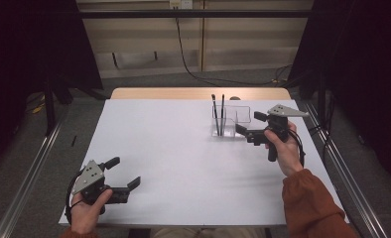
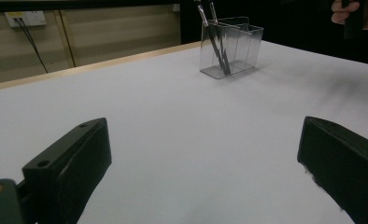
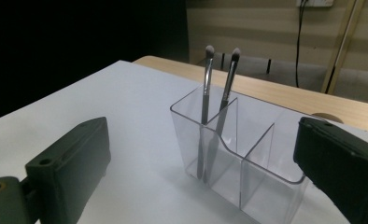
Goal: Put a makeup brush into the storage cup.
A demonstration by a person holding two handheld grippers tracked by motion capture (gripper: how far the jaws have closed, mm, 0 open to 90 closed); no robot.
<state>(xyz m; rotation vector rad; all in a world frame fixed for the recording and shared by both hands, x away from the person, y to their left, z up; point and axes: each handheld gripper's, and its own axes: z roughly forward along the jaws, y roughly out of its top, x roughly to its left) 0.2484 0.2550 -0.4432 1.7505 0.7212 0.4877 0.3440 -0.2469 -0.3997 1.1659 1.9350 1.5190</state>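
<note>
A clear plastic organizer with several compartments stands at the table's far right. Two slim make-up brushes lean upright in its left compartment, bristles up. My right gripper hovers just right of the organizer, open, with nothing between its fingers. In the right gripper view the organizer is close ahead between the jaws, and the brushes stand in the taller near-left compartment. My left gripper rests open near the front left of the table. From there the organizer and brushes are far off.
The white table top ends in a wooden strip at the far edge. A black cable runs down the back wall to the floor. Metal rails flank the table, with dark curtains on both sides.
</note>
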